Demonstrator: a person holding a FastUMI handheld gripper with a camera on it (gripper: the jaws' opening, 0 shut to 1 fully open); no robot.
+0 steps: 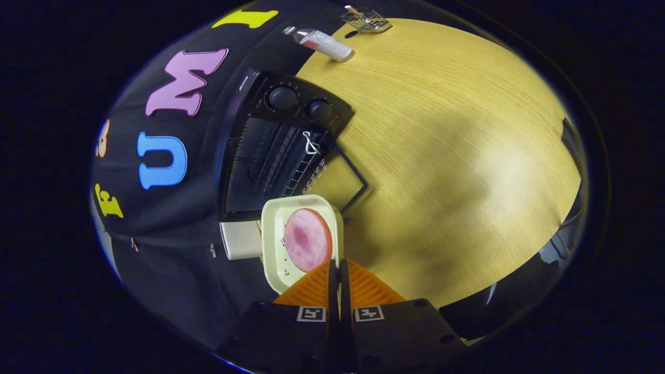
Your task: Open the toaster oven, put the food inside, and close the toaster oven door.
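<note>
tool: the tool (335, 267) is pinching the near rim of the tray (273, 244), fingers pressed nearly together on it
food: pink round slice (307, 239) is sitting on that cream tray, just ahead of the fingers
toaster oven: toaster oven (275, 140) is sitting beyond the tray with its door (340, 182) hanging open
surface: wooden surface (457, 156) is also carrying a bottle (324, 43) and a wire rack (366, 19) way at the far end

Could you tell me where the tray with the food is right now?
The tray is held edge-on between the fingers, just short of the open toaster oven.
</note>
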